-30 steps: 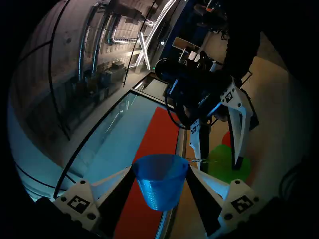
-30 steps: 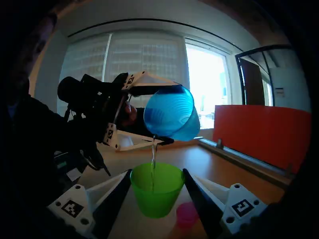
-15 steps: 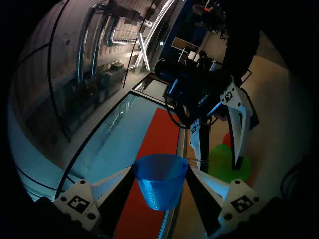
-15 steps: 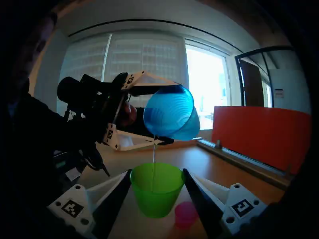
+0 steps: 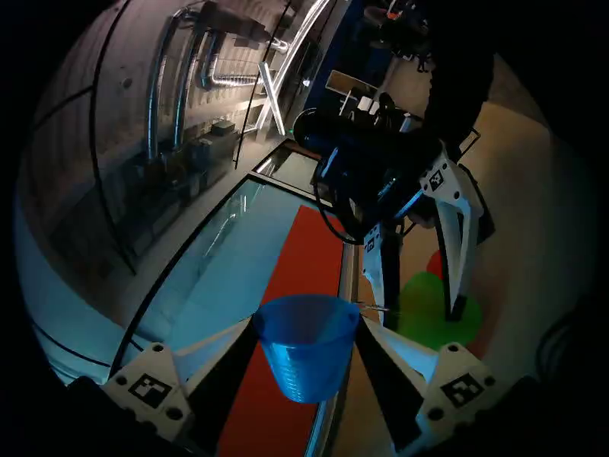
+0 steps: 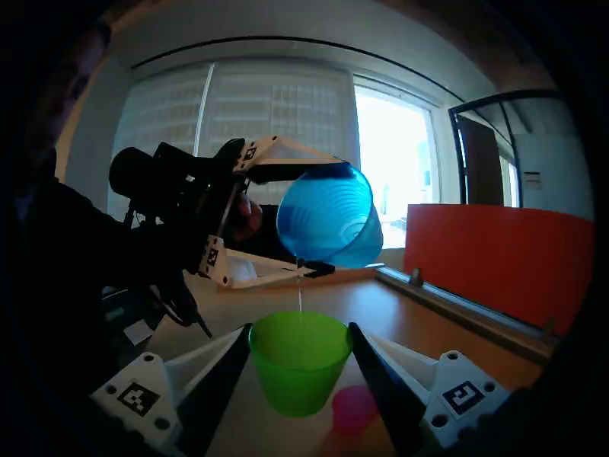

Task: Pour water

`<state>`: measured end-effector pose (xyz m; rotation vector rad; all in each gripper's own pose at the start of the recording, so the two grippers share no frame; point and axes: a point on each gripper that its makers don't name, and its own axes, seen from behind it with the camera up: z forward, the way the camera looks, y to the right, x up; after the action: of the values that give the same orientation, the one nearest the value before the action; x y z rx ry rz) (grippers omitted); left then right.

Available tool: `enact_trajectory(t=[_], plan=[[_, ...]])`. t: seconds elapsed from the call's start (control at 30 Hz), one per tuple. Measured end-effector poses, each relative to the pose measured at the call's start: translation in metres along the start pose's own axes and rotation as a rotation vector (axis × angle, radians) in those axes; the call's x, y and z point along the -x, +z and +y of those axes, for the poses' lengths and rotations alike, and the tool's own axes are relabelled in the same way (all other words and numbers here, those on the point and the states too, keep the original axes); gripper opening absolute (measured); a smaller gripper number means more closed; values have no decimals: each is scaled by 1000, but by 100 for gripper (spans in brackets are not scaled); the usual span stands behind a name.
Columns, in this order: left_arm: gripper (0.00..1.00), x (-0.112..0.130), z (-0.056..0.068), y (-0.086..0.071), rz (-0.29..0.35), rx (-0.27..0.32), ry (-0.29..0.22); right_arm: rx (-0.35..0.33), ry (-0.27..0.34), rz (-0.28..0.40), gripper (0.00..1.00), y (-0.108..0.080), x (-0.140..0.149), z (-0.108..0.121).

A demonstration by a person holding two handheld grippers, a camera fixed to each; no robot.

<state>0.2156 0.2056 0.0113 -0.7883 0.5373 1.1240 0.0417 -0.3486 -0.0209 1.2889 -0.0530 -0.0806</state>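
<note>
A blue plastic cup sits between the fingers of my left gripper, which is shut on it. In the right gripper view the blue cup is tipped on its side above a green cup, with the left gripper around it. A thin thread of water falls from its rim into the green cup. My right gripper is shut on the green cup and holds it upright. In the left gripper view the green cup shows from above between the right gripper's white fingers.
A small pink cup stands on the wooden table just below the green one. An orange-red partition runs along the table's right edge. Large bright windows lie behind. A person's dark sleeve is at the left.
The stream of water has thinned to a short trickle. The blue cup has shifted slightly right and up in the right gripper view. Both grippers keep their hold.
</note>
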Motion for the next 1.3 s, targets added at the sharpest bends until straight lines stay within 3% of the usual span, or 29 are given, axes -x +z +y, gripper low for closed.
enact_trajectory(t=[1.3], plan=[[86, -4, -1, 4, -5, -4, 91, 6, -10, -1, 95, -2, 1, 2]])
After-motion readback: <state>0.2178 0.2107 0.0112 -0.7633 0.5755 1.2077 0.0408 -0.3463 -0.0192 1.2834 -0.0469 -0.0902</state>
